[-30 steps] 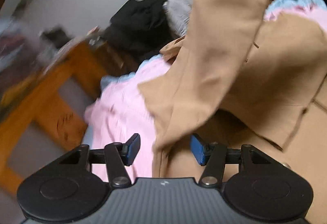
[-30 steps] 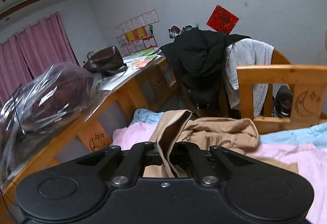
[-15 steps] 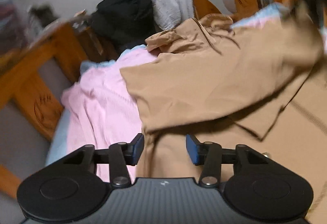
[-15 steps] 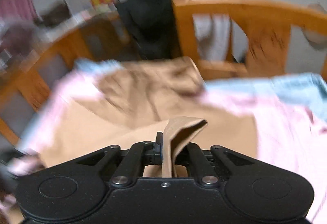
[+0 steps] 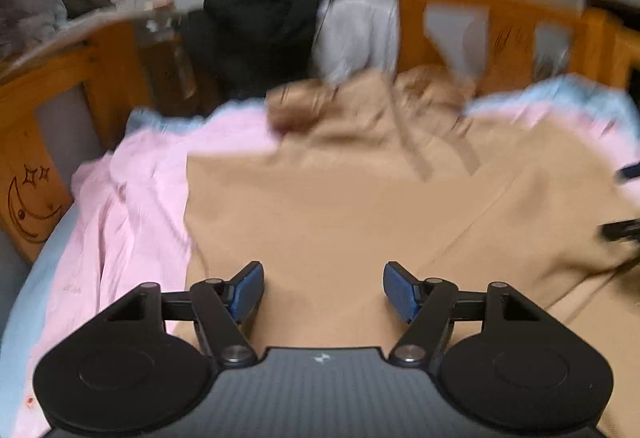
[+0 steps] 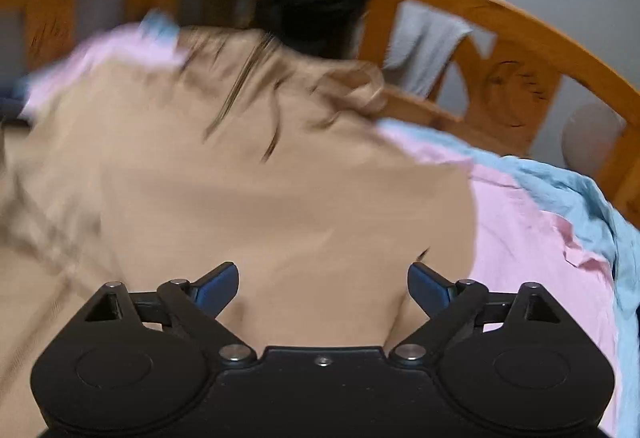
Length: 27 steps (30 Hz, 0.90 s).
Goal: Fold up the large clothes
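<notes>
**Camera Placement and Shared Coverage**

Each fisheye view was taken from behind its own gripper, angled down and close over the tan garment (image 5: pixel 340 206). The left wrist view was faced across the pink sheet (image 5: pixel 132 198) toward the wooden headboard (image 5: pixel 500 26). The right wrist view was faced toward the same headboard (image 6: pixel 520 50). Garment, sheet, headboard and black clothing (image 5: pixel 256 34) were covered by both.

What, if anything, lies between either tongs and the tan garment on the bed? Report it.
Nothing visible does. The left tongs and the right tongs both stand open directly over the tan garment, with only bare tan cloth between their pads. Both have just been opening. The garment lies spread on the pink sheet.
</notes>
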Each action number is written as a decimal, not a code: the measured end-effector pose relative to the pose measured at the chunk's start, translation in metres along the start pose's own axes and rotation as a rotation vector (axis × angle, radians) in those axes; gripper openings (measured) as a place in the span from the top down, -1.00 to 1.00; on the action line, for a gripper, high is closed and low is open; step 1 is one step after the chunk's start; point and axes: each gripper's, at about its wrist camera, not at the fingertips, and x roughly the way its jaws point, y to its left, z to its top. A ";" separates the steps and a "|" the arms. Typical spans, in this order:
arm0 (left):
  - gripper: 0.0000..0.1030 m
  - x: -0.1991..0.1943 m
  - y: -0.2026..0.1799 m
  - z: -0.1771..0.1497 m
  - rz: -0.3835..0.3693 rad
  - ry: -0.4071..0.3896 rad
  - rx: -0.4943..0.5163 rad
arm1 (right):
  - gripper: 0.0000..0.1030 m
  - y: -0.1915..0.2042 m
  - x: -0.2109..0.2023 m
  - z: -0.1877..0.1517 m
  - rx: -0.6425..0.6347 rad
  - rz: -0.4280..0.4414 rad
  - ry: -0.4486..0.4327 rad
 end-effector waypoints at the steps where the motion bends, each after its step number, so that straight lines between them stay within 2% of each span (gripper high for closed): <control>1: -0.38 0.012 0.000 -0.002 0.028 0.047 0.009 | -0.79 0.005 0.007 -0.005 -0.045 -0.024 0.022; 3: -0.37 0.025 0.004 -0.008 0.048 0.076 0.010 | -0.98 0.003 0.013 -0.012 -0.058 -0.042 -0.008; 6: -0.37 0.022 0.015 -0.009 0.020 0.063 -0.036 | -0.95 -0.008 0.013 -0.010 -0.009 -0.022 0.025; 8: -0.45 0.014 0.020 -0.007 -0.001 0.029 -0.084 | -0.85 -0.013 0.003 -0.003 0.001 0.000 0.012; 9: -0.57 0.010 0.023 -0.006 -0.020 0.004 -0.104 | -0.85 -0.018 -0.005 0.006 0.025 0.011 -0.022; 11: -0.69 0.004 0.023 -0.005 -0.064 -0.052 -0.143 | -0.95 -0.030 -0.012 0.030 0.090 0.029 -0.095; 14: -0.73 0.005 0.014 -0.001 -0.128 -0.061 -0.169 | -0.98 -0.047 0.011 0.077 0.182 0.027 -0.125; 16: -0.73 0.007 0.006 0.000 -0.137 -0.039 -0.169 | -0.90 -0.060 0.044 0.112 0.273 0.012 -0.131; 18: -0.73 0.008 0.001 -0.001 -0.153 -0.021 -0.164 | -0.71 -0.072 0.079 0.143 0.377 -0.025 -0.110; 21: -0.76 0.005 0.000 -0.004 -0.172 0.001 -0.151 | -0.65 -0.084 0.134 0.186 0.458 -0.058 -0.052; 24: -0.77 0.001 0.004 -0.006 -0.158 0.005 -0.138 | -0.52 -0.087 0.172 0.210 0.475 -0.097 -0.003; 26: -0.77 -0.003 0.008 -0.007 -0.146 0.000 -0.136 | -0.46 -0.089 0.188 0.211 0.501 -0.096 0.028; 27: -0.77 -0.004 0.010 -0.007 -0.142 -0.002 -0.138 | -0.19 -0.089 0.194 0.210 0.521 -0.101 0.042</control>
